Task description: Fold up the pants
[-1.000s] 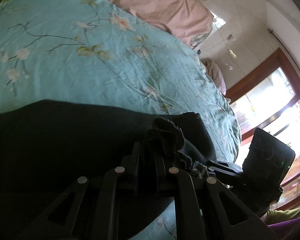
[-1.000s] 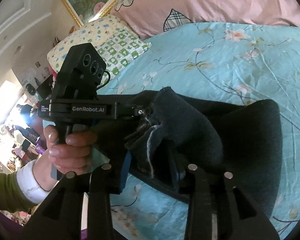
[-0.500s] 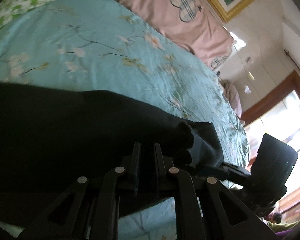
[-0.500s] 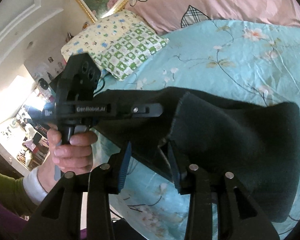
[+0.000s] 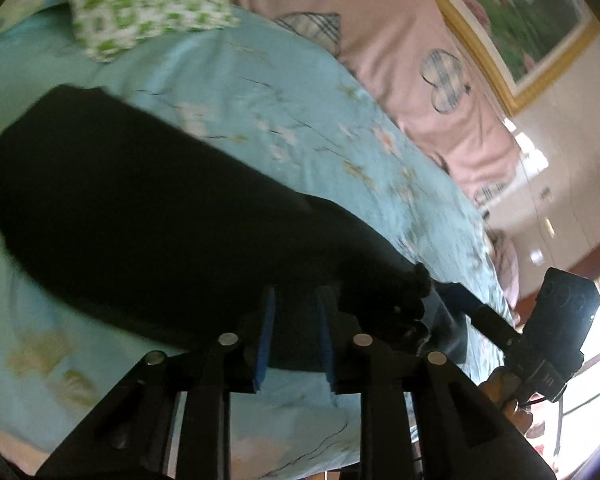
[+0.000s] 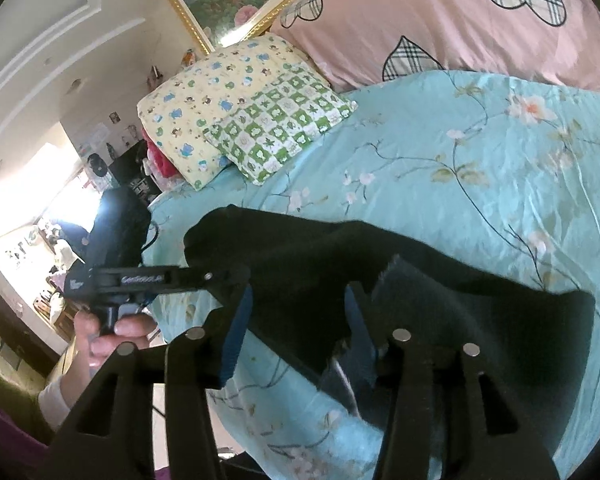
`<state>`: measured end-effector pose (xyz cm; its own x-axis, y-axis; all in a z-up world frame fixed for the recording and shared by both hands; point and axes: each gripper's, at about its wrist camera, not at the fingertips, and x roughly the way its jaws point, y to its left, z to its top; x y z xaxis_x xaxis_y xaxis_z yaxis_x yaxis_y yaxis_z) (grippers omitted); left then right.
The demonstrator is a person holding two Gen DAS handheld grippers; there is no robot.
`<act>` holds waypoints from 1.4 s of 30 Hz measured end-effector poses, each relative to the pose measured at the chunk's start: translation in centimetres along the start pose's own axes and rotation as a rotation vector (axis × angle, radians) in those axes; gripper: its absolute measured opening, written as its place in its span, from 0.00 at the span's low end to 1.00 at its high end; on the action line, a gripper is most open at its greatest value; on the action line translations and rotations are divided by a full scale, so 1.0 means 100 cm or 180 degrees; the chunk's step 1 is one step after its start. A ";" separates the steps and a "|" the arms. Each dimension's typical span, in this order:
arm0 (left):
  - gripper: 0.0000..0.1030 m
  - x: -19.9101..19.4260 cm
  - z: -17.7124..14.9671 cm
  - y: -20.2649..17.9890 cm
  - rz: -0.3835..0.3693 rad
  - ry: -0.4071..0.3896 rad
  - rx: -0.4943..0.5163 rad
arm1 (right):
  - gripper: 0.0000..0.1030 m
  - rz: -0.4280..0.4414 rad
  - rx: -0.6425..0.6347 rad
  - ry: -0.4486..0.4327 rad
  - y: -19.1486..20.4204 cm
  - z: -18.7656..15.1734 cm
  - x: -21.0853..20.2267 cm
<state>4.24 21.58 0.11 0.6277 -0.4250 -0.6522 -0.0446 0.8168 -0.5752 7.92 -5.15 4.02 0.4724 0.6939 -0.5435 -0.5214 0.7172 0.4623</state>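
The black pants (image 5: 148, 216) lie folded into a thick dark band across the blue sheet (image 5: 284, 128), one raw edge turned up at their near corner. Both the left gripper (image 5: 296, 332) and right gripper (image 6: 296, 328) are opening, pads apart, cloth between them but not pinched. Only the right view shows the yellow pillow (image 6: 204, 108) beyond the pants and the hand (image 6: 112, 332) carrying the left gripper.

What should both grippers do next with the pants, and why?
Probably back both off and up. The pants lie doubled on the bed. The jaws of the left gripper and the right gripper are opening, the cloth slack between them, so this fold looks laid down.
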 end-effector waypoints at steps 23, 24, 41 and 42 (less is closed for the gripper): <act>0.39 -0.059 0.002 0.100 0.0503 -0.0392 -0.0975 | 0.55 0.0409 -0.0264 0.0388 0.036 0.052 0.091; 0.39 -0.059 0.004 0.103 0.0511 -0.0395 -0.1015 | 0.55 0.0427 -0.0291 0.0415 0.037 0.054 0.096; 0.47 -0.040 0.017 0.129 0.0622 -0.0405 -0.1307 | 0.55 0.0659 -0.0572 0.0986 0.056 0.100 0.199; 0.47 -0.040 0.018 0.129 0.0617 -0.0410 -0.1312 | 0.55 0.0664 -0.0566 0.1044 0.056 0.102 0.207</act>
<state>2.53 34.52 -3.87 0.6675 -0.2068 -0.7153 -0.4589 0.6422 -0.6140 22.04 13.85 2.55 0.1080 0.7449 -0.6584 -0.7099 0.5214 0.4735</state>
